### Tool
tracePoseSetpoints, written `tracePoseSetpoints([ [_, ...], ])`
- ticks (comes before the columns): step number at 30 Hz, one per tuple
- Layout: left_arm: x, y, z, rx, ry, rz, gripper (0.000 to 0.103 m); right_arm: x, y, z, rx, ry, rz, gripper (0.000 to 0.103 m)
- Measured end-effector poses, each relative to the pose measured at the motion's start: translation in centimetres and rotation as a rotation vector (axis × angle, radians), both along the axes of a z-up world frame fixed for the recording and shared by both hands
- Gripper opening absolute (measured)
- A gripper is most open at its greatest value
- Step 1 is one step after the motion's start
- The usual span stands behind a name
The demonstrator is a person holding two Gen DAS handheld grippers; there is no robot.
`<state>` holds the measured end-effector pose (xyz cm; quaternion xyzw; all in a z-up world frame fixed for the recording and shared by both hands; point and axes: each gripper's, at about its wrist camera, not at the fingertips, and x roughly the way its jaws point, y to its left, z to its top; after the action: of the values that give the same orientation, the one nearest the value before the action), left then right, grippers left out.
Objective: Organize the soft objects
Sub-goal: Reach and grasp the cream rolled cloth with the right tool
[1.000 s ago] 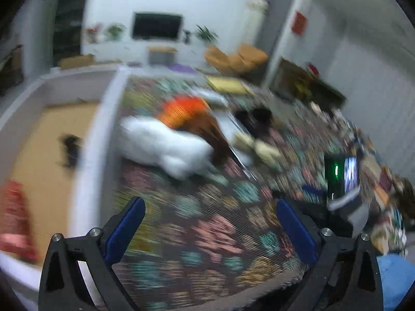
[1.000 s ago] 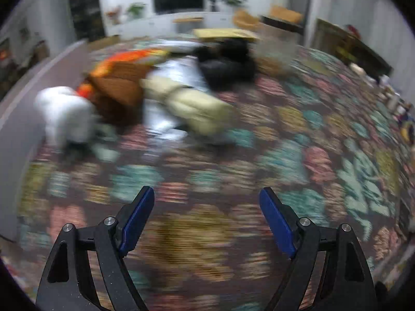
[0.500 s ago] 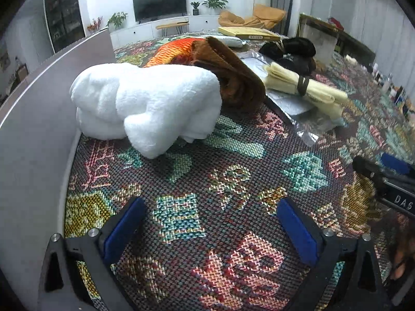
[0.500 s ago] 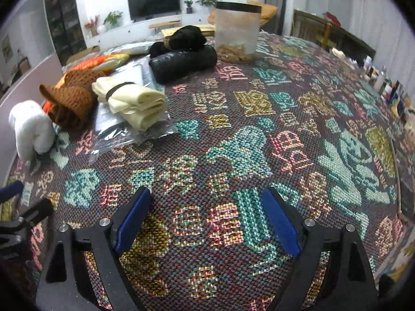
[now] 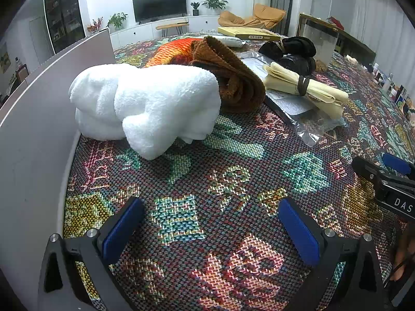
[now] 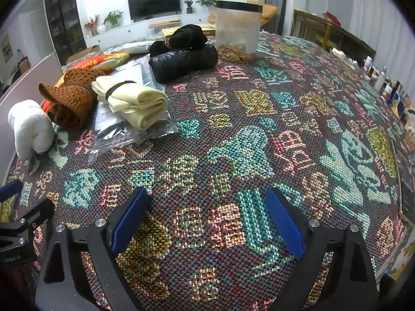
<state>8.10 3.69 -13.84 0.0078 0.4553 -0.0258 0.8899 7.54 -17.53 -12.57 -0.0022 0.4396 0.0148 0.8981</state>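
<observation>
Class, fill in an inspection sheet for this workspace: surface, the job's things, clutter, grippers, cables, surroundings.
Surface: patterned woven cloth covering the table.
Job's things: white fluffy towel, brown knit piece, cream roll tied with a dark band and lying on a clear plastic bag, black bundles, orange cloth.
Clutter: clear tub with brownish contents at the bottom.
Grippers: left gripper open, empty; right gripper open, empty, jaws just widened.
Cables: nothing seen.
Surroundings: grey panel at the table's left edge; television, plants, orange chair behind.
</observation>
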Motion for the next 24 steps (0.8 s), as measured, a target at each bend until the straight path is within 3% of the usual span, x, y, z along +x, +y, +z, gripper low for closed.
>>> tracePoseSetpoints([
  [20,-0.02,0.02,-0.01,0.0,-0.001,-0.003,0.103,-0.06,-0.03,-0.01,0.005,0.001,0.006,0.095],
  [24,-0.09,0.04,-0.02,0.0,-0.001,-0.003,0.103,0.55,-0.51,0.55,0.053,0.039,0.045,0.095],
])
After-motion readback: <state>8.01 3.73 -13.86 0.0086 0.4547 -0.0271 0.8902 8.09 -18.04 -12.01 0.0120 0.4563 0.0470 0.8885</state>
